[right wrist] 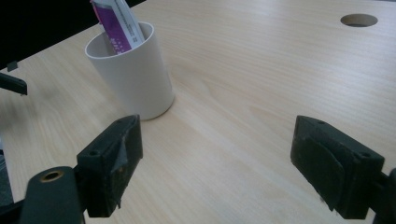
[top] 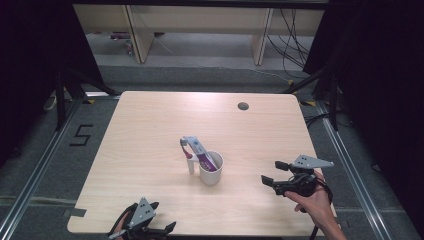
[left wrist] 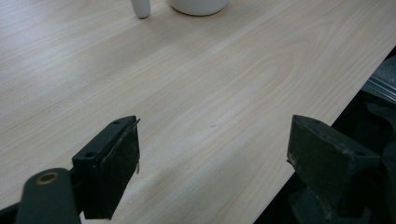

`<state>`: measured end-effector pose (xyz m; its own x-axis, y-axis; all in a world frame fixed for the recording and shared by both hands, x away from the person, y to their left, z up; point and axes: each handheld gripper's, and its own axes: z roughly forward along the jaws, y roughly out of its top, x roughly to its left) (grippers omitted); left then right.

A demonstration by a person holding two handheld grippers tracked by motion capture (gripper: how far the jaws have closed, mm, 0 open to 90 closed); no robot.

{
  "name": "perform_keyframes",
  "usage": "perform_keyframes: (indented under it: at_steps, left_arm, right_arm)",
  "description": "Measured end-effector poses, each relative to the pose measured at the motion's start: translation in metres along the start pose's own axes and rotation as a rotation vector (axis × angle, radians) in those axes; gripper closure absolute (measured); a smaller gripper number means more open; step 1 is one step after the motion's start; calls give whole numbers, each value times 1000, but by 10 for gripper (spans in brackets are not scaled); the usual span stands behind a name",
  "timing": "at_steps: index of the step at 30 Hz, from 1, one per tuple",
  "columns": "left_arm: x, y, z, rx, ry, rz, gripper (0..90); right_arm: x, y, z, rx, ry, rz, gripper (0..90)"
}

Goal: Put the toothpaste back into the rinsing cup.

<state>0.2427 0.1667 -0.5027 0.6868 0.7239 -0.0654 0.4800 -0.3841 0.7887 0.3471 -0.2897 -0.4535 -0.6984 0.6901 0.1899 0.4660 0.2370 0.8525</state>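
A white cup (top: 212, 174) stands near the middle of the wooden table (top: 150, 130). A purple and white tube (top: 201, 153) leans in it, sticking out to the upper left. A white toothbrush-like stick (top: 190, 161) with a pink top stands outside the cup, touching its left side. My right gripper (top: 272, 172) is open, to the right of the cup, held in a hand. In the right gripper view the cup (right wrist: 133, 79) and the tube (right wrist: 116, 23) sit beyond the left jaw of the right gripper (right wrist: 215, 163). My left gripper (top: 161, 216) is open at the table's near edge.
A round cable hole (top: 243, 106) lies in the table's far right part. In the left gripper view, the left gripper (left wrist: 215, 158) faces bare wood, with the cup's base (left wrist: 198, 5) and the stick's end (left wrist: 141, 8) far ahead. The table edge runs at that view's right.
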Motion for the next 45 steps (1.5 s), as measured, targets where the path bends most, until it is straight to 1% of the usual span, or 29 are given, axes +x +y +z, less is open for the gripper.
perform_keyframes:
  at_steps: [1, 3, 5, 6, 7, 8, 9, 10, 11, 13, 14, 16, 17, 19, 24, 26, 27, 30, 32, 34, 35, 37, 38, 40, 41, 42, 43, 44, 45]
  left_arm:
    - [0, 0, 0, 0, 0, 1, 168]
    - [1, 0, 0, 8, 6, 8, 169]
    - [3, 0, -2, 25, 9, 29, 169]
    - [3, 0, -1, 24, 9, 27, 168]
    - [1, 0, -1, 9, 5, 6, 169]
    - [0, 0, 0, -1, 0, -2, 169]
    - [0, 0, 0, 0, 1, -2, 169]
    - [0, 0, 0, -1, 1, 1, 169]
    - [0, -1, 0, -7, -2, -2, 169]
    - [1, -1, -1, 12, -2, 21, 169]
    - [1, -1, -2, 10, -2, 20, 169]
    - [2, -1, -2, 10, 0, 20, 169]
    - [2, -1, -2, 10, 1, 20, 169]
    - [1, -1, -2, 12, 0, 23, 169]
    - [1, -1, -2, 7, -2, 24, 168]
    - [1, -1, -2, 6, -1, 23, 168]
    - [1, 0, -2, 12, 0, 24, 168]
    - [1, -1, -3, 11, 4, 24, 168]
    - [1, -1, -3, 13, -1, 25, 168]
    - [1, -1, -3, 18, -3, 26, 167]
    - [1, -1, -2, 16, 2, 26, 167]
    - [1, -1, -2, 15, -5, 25, 167]
    - [1, -1, -3, 17, -2, 25, 167]
    - [1, -1, -3, 16, -1, 24, 166]
    - [1, -1, -3, 15, -1, 23, 166]
    - [1, -1, -3, 15, -1, 24, 166]
    - [1, -1, -3, 16, -1, 24, 166]
    - [1, -1, -3, 16, -1, 24, 166]
    - [1, -1, -3, 15, -2, 24, 166]
  right_arm:
    - [-1, -1, -1, -1, -6, -18, 174]
    - [2, -4, -1, 6, 7, 10, 170]
    - [2, -6, -2, 8, 1, -18, 169]
    - [4, -7, -2, 16, 0, 2, 169]
    - [3, -7, -3, 14, -1, -19, 169]
    - [5, -8, -3, 23, -3, 4, 169]
    - [4, -9, -4, 15, 1, -19, 169]
    - [6, -10, -4, 22, 7, 15, 169]
    - [5, -11, -5, 17, 1, -18, 169]
    - [8, -13, -6, 25, 12, 19, 169]
    - [6, -14, -7, 23, -2, -9, 169]
    - [9, -17, -9, 29, 6, 24, 169]
    - [6, -18, -9, 21, -6, -6, 169]
    - [8, -21, -11, 27, -6, 14, 168]
    - [9, -29, -18, 43, -15, 7, 168]
    - [11, -32, -21, 58, -10, 28, 168]
    - [9, -34, -22, 50, -18, -2, 168]
    - [10, -37, -26, 43, -27, -14, 166]
    - [13, -40, -29, 65, -15, 27, 166]
    - [11, -43, -30, 64, -27, -8, 165]
    - [13, -44, -31, 79, -25, 12, 164]
    - [12, -47, -32, 84, -35, -14, 162]
    - [14, -48, -33, 100, -32, 19, 162]
    - [13, -50, -33, 100, -38, -5, 161]
    - [15, -51, -34, 119, -39, 22, 161]
    - [13, -52, -35, 103, -37, -10, 161]
    - [15, -54, -35, 116, -33, 19, 160]
    - [14, -55, -36, 126, -39, -16, 160]
    - [17, -56, -36, 132, -28, 28, 159]
